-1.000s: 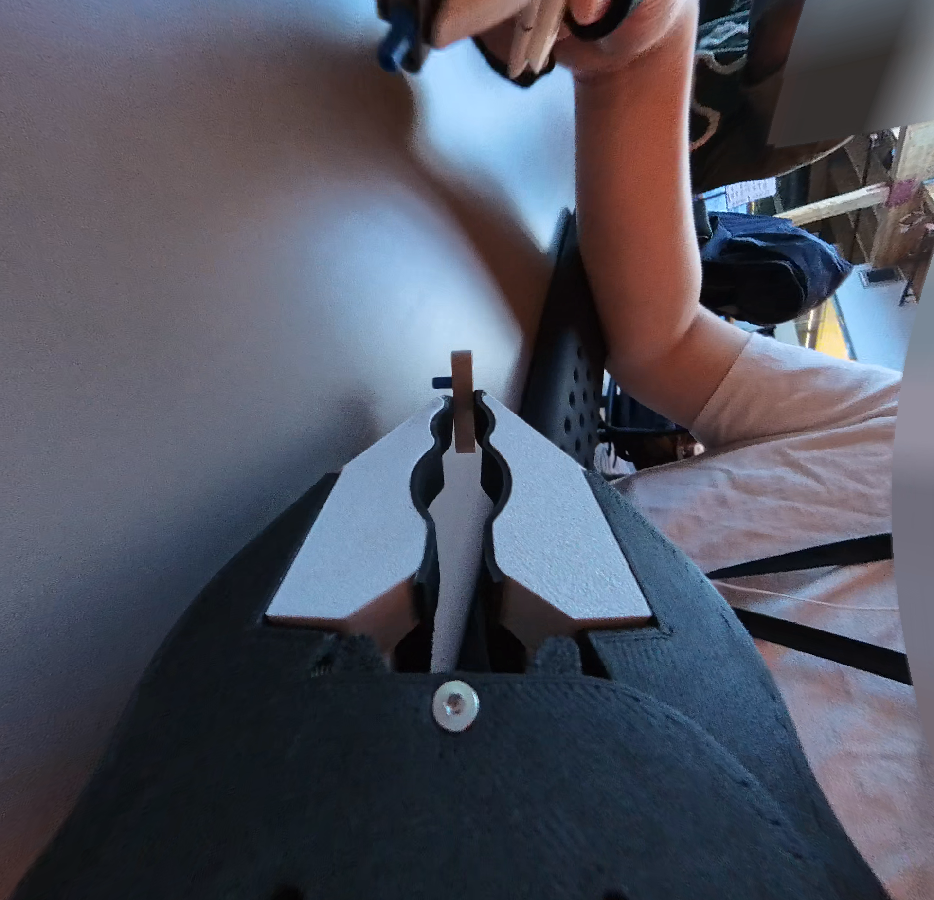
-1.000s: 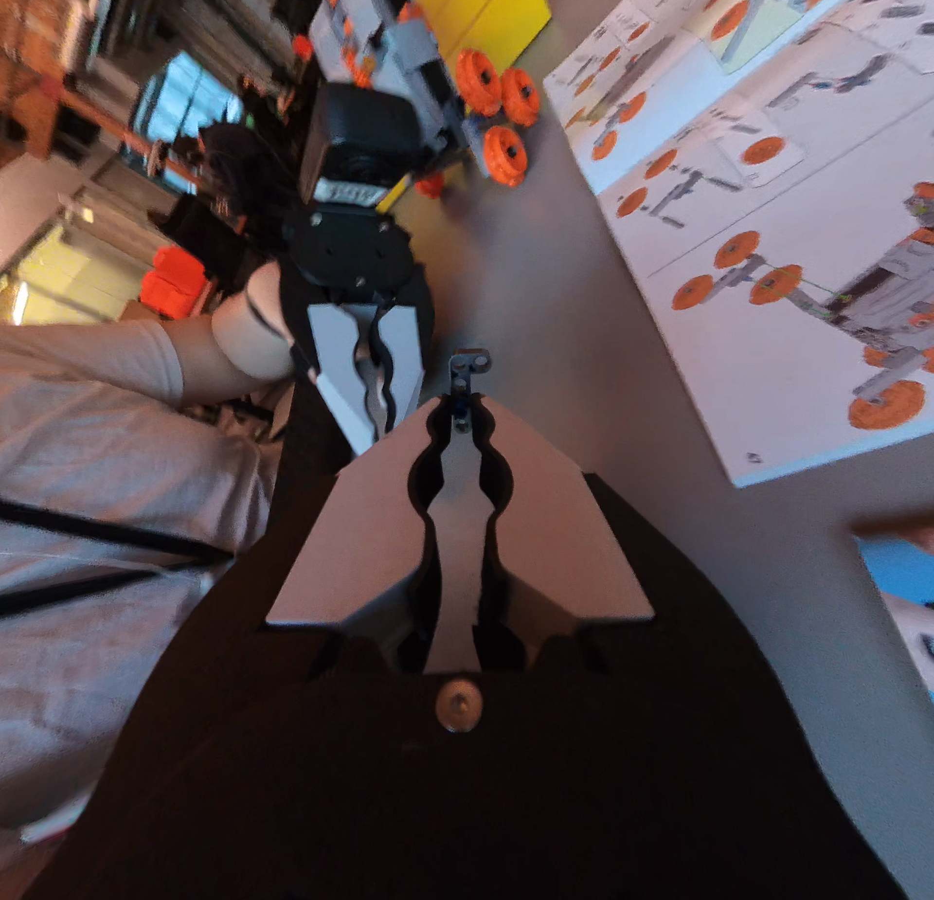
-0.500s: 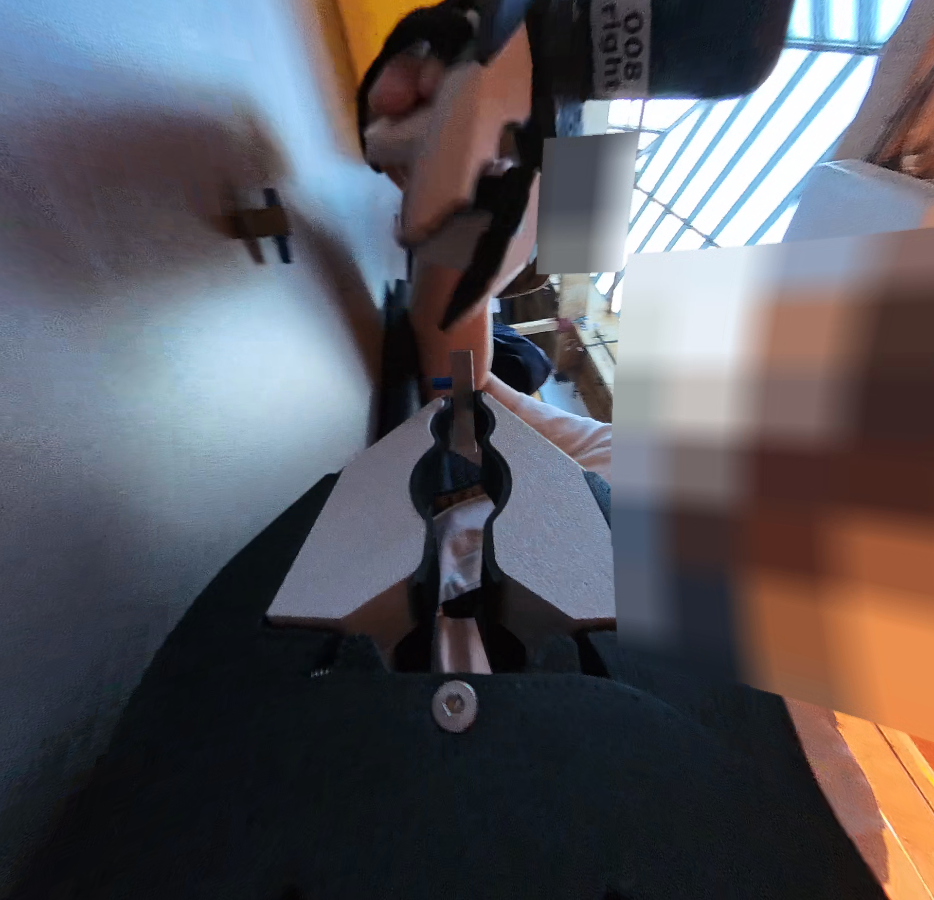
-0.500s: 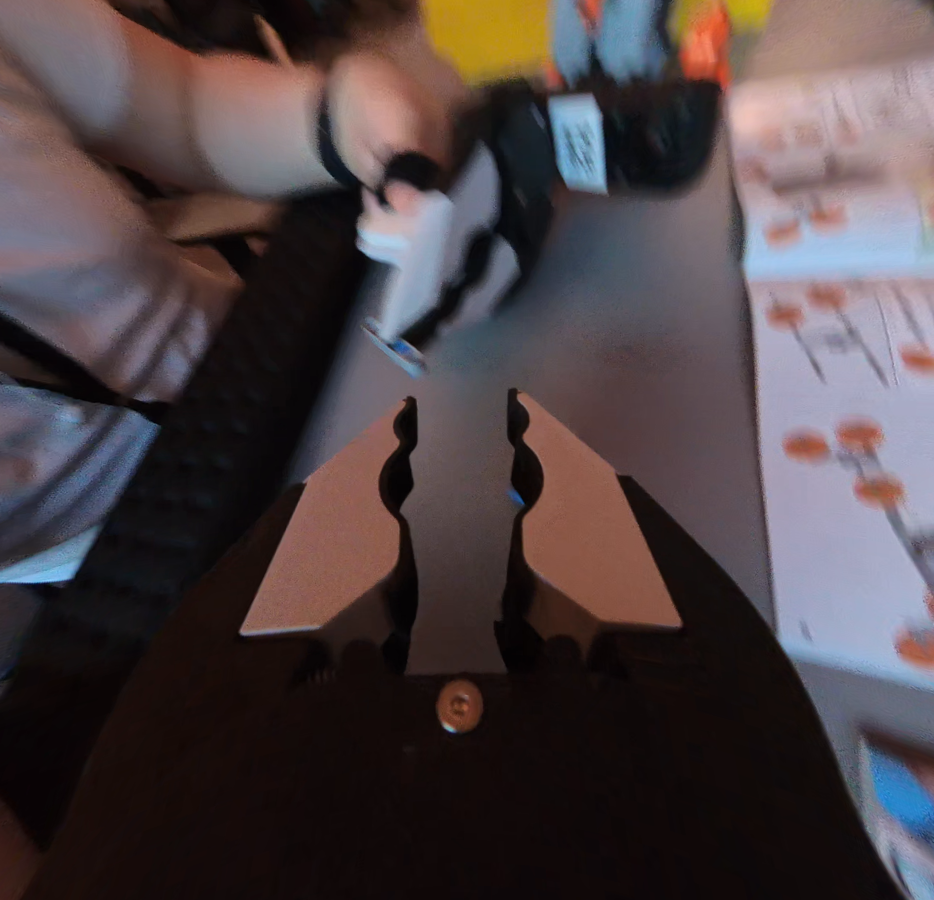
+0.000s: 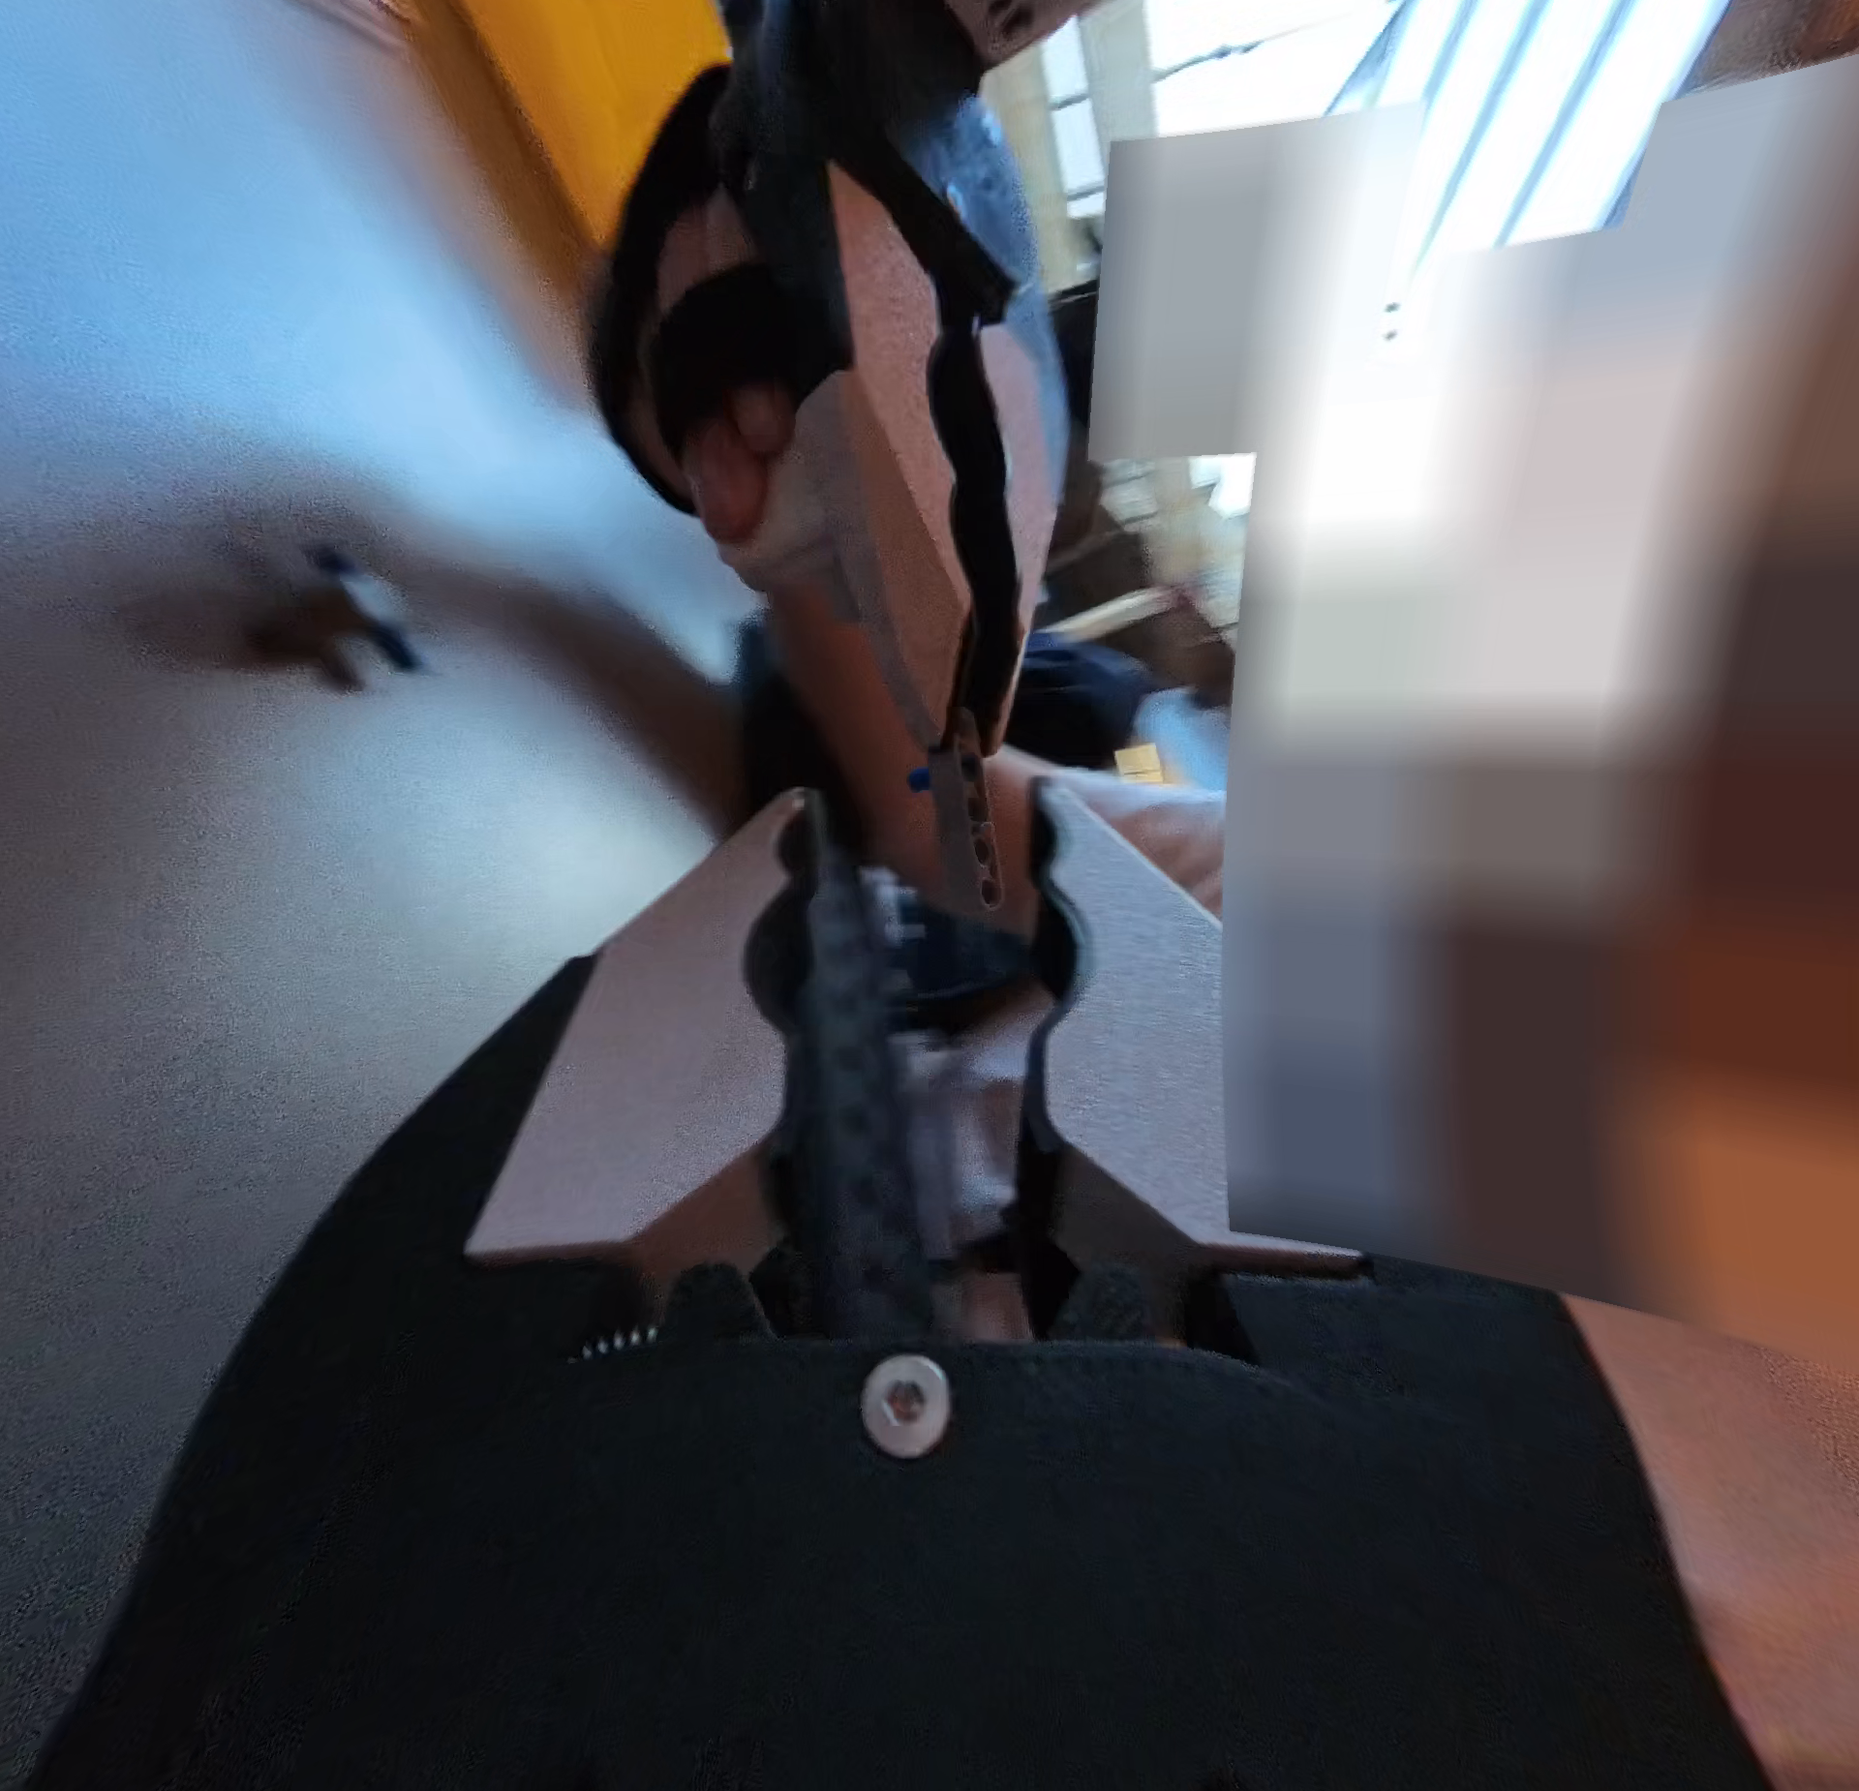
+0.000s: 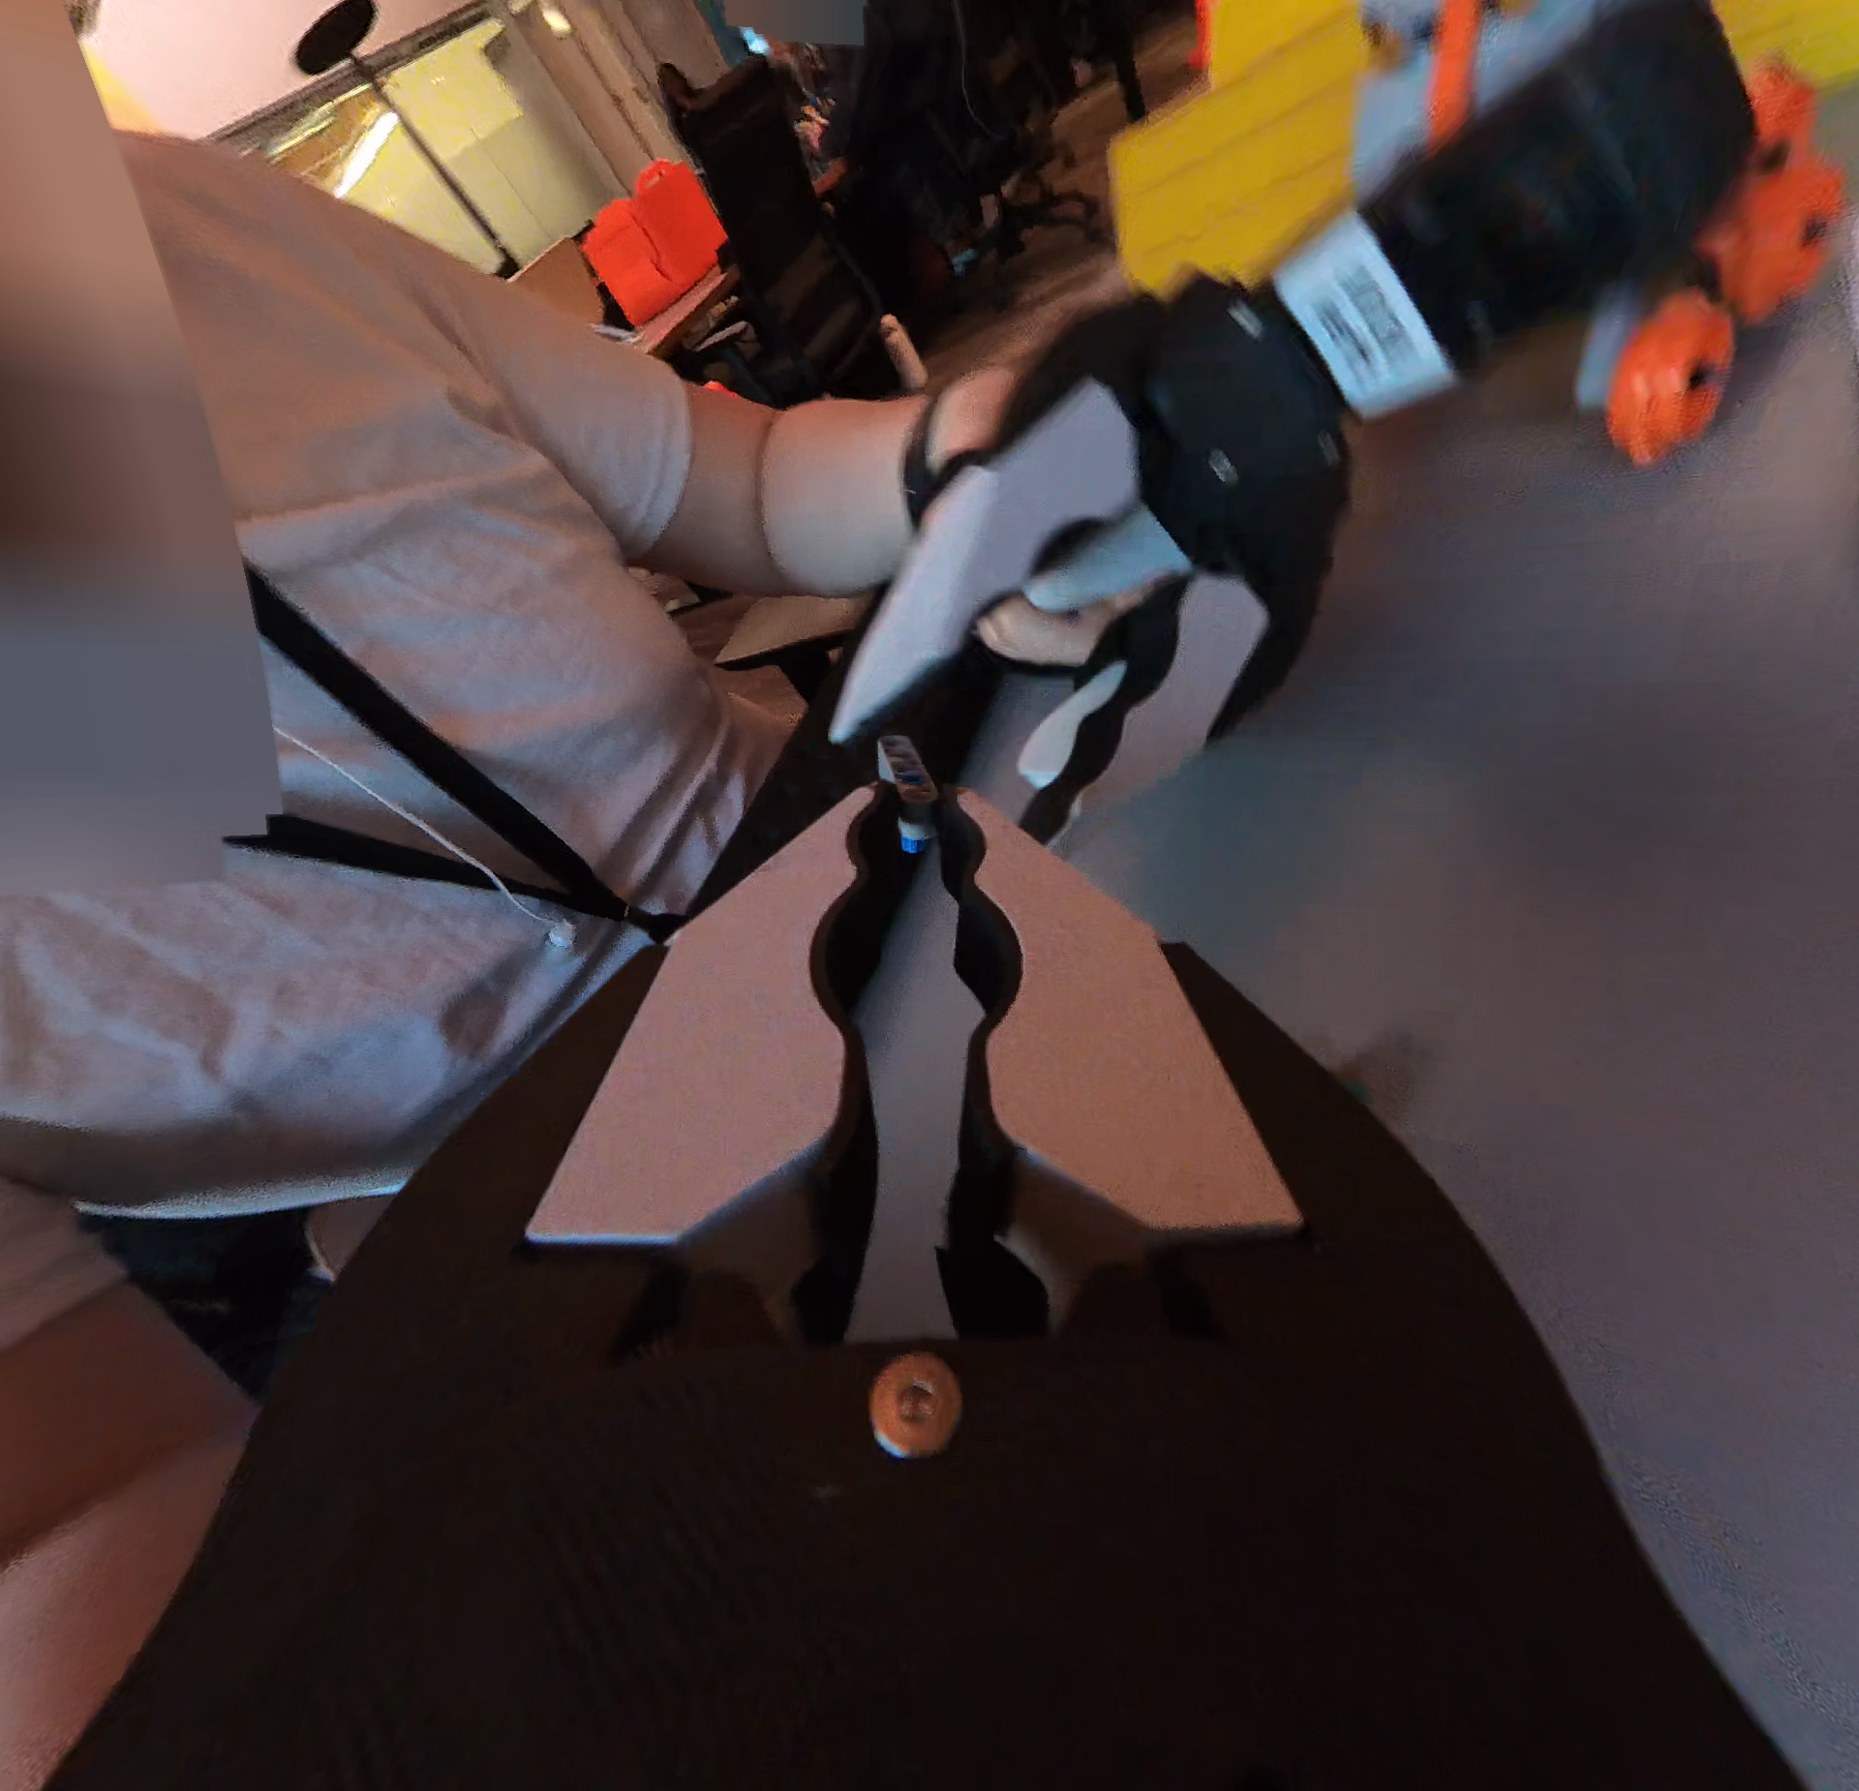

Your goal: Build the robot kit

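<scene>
My right gripper is shut on a small grey beam with holes that carries a blue pin. My left gripper is open, and the same grey beam stands between its fingertips without touching them. In the left wrist view the right gripper comes down from above with the beam in its tips. In the right wrist view the left gripper faces mine, jaws apart around the beam. A small brownish piece with a blue pin lies blurred on the grey table.
A grey model vehicle with orange wheels and a yellow box stand at the far right of the table. The person's torso in a light shirt fills the left side. The yellow box also shows in the left wrist view.
The right gripper opened, let its earlier piece go onto the table, then shut on the beam that the left gripper held. The left gripper has opened. Both grippers swung toward each other.
</scene>
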The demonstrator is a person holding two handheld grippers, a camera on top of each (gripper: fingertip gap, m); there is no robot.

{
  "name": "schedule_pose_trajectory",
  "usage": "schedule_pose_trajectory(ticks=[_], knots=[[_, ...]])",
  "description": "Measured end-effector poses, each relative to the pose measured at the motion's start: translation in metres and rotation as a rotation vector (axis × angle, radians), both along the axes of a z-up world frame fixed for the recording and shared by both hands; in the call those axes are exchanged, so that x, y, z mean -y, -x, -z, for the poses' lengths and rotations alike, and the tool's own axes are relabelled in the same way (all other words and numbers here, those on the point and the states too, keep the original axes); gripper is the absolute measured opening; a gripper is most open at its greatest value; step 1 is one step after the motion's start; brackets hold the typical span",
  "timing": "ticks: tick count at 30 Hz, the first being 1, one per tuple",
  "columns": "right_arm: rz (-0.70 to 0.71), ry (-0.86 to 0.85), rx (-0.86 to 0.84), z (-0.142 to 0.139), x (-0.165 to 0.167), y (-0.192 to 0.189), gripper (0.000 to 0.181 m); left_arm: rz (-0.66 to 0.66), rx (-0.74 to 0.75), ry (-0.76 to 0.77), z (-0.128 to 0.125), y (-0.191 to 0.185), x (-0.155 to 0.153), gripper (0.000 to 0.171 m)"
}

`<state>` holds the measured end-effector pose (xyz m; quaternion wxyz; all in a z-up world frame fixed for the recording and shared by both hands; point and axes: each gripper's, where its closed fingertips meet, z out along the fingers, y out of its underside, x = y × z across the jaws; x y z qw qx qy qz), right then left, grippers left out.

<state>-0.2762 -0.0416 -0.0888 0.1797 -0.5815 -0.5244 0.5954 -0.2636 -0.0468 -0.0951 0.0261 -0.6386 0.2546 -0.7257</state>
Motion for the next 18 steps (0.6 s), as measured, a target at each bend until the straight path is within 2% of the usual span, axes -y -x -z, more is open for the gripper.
schedule_pose_trajectory(ticks=[1, 2, 3, 4, 6, 8, 10, 13, 15, 18], knots=[[0.021, 0.031, 0.043, 0.007, -0.004, 0.0, 0.007, -0.043, -0.071, -0.154, 0.008, -0.001, -0.005, 0.05], [0.027, 0.055, 0.077, 0.014, -0.006, 0.0, 0.007, -0.077, -0.134, -0.302, 0.013, -0.001, -0.009, 0.049], [0.03, 0.072, 0.097, 0.018, -0.007, 0.0, 0.007, -0.092, -0.172, -0.419, 0.015, -0.002, -0.012, 0.04], [0.027, 0.085, 0.117, 0.021, -0.007, 0.001, 0.007, -0.084, -0.191, -0.497, 0.015, -0.002, -0.011, 0.018], [0.038, 0.072, 0.136, 0.026, -0.009, 0.001, 0.007, -0.073, -0.247, -0.556, 0.018, -0.002, -0.013, 0.014], [0.066, 0.061, 0.109, 0.024, -0.015, 0.0, 0.007, -0.065, -0.272, -0.558, 0.021, -0.001, -0.014, 0.005], [0.11, 0.08, 0.031, 0.012, -0.024, 0.0, 0.005, -0.086, -0.246, -0.537, 0.018, 0.0, -0.015, 0.005], [0.175, 0.051, -0.003, 0.007, -0.037, -0.004, 0.014, -0.157, -0.179, -0.466, 0.009, 0.003, -0.022, 0.005], [0.201, -0.068, 0.004, 0.009, -0.04, -0.003, 0.019, -0.24, -0.148, -0.43, 0.004, 0.008, -0.034, 0.005], [0.209, -0.386, 0.003, 0.006, -0.035, 0.008, 0.016, -0.33, -0.083, -0.377, -0.01, 0.017, -0.046, 0.005]])
